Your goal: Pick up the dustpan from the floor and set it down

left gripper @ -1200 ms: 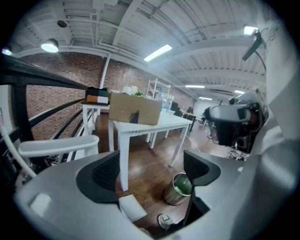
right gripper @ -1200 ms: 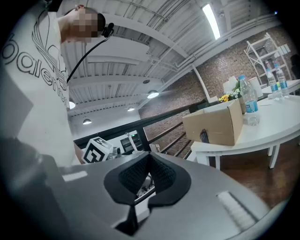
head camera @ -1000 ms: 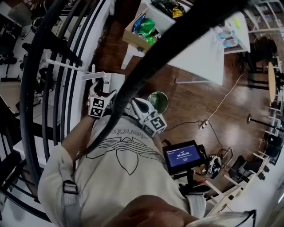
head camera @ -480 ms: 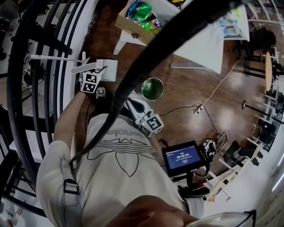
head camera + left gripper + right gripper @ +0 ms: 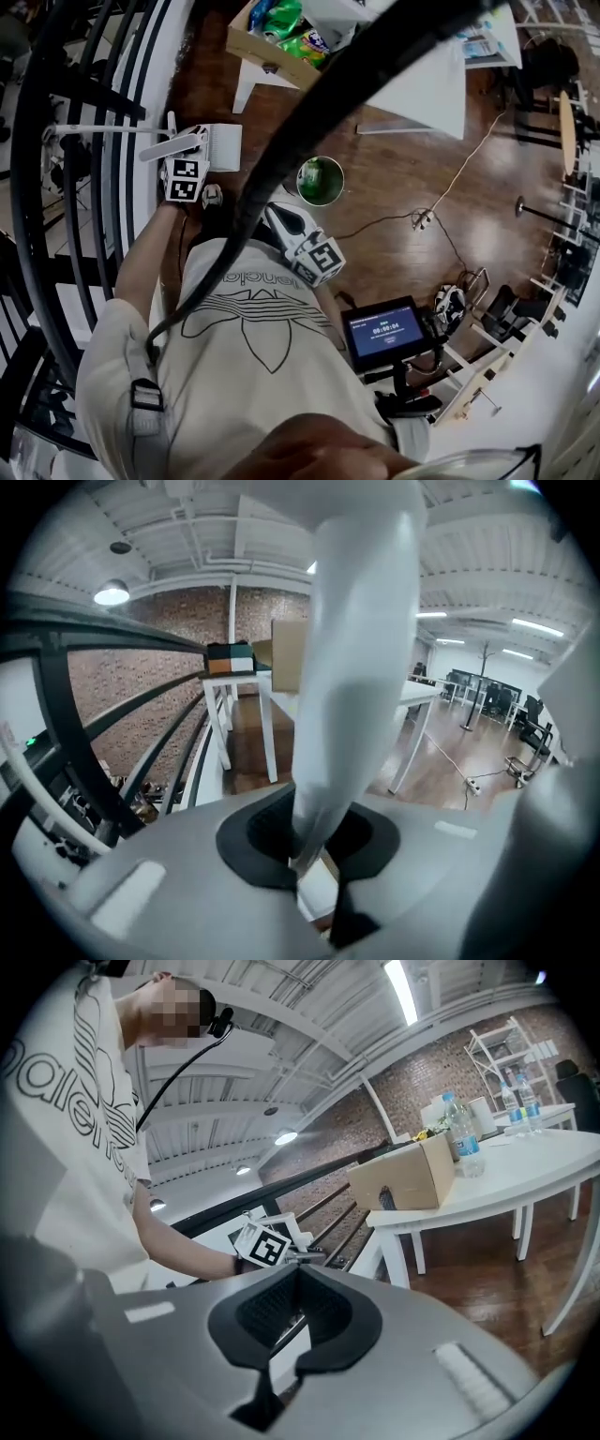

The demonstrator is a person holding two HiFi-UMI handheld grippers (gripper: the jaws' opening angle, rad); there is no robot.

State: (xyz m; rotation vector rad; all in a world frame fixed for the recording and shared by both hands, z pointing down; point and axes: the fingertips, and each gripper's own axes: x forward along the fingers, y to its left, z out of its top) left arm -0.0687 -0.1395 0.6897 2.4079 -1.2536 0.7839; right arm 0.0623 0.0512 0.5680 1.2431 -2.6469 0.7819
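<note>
Left gripper [image 5: 191, 157]: closed on the handle [image 5: 347, 667] of the white plastic long-handled dustpan [image 5: 221, 147], well left of the round green bin [image 5: 321, 181]. In its own view [image 5: 314, 874], jaws narrow and pinching the pale handle, which rises straight away from them.
Right gripper [image 5: 274, 212]: empty, jaws drawn almost together with nothing between [image 5: 281, 1349]. Just on the near side of the bin, toward the body.
White table [image 5: 412, 84]: beyond the bin, on its far side.
Black curved railing [image 5: 103, 187]: far left of the bin, past the left gripper.
Open cardboard box [image 5: 272, 56]: beyond the bin and to its left, at the table's edge, with green packets inside.
Dustpan: left of the bin, touched only by the left gripper. Judged lifted off the brown wooden floor [image 5: 394, 197], though height is hard to read from above.
Long axis: roughly crosswise, with the pan end toward the bin and the free handle end toward the railing.
Nearer hand: the left, already gripping. The right is well apart, on the bin's near side.
Coming move, as a guess: lowering with the left alone, pan kept level, onto bare floor left of the bin.
</note>
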